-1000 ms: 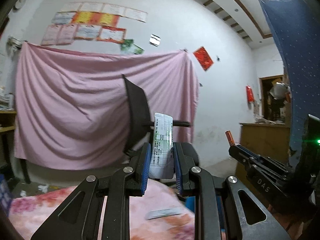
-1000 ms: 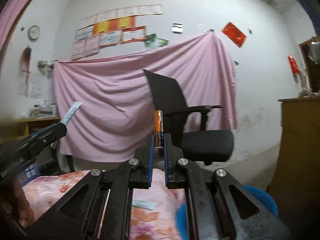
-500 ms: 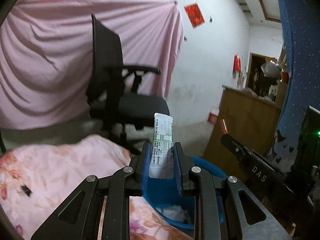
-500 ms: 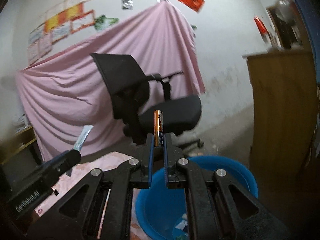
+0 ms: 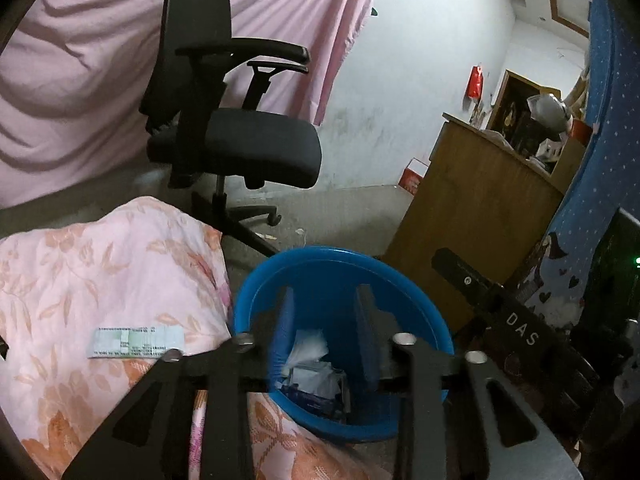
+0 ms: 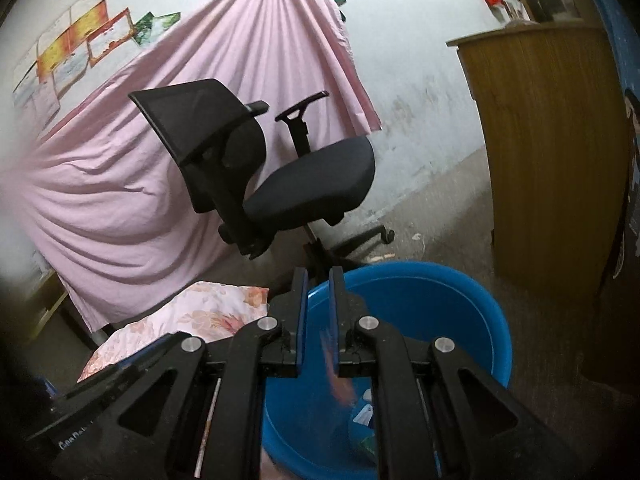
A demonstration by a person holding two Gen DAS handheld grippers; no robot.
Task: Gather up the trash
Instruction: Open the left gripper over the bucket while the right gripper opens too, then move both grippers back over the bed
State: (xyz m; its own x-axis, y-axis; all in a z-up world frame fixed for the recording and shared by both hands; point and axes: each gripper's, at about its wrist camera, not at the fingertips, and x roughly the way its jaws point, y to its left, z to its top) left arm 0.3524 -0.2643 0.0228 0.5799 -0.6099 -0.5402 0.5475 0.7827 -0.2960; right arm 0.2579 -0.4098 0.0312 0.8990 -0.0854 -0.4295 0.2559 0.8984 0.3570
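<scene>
Orange and blurred, a small stick (image 6: 339, 380) is caught just below the pads of the right gripper (image 6: 318, 272), dropping into the blue bucket (image 6: 440, 300). Half a second ago it was pinched upright between those pads. The jaws have just been opened a little, to a narrow gap, and nothing is pressed between them now.

The left gripper (image 5: 325, 292) is held over the same bucket. Its jaws have just been opened to a moderate width and are empty. The printed slip that was clamped in them a moment ago is gone, and is judged to have fallen among the crumpled paper (image 5: 308, 350) at the bottom, though it cannot be picked out there.

Two pieces of trash are thus taken as delivered, and both grippers are freed for the next pick.

One more slip (image 5: 136, 342) is seen lying flat on the floral cloth (image 5: 100, 264), just beside the bucket, so the task is judged unfinished.

Counted: one bucket, one falling stick, one slip left on the cloth, two grippers. Further out, one office chair (image 5: 248, 148) and one wooden cabinet (image 5: 480, 208) are seen.
</scene>
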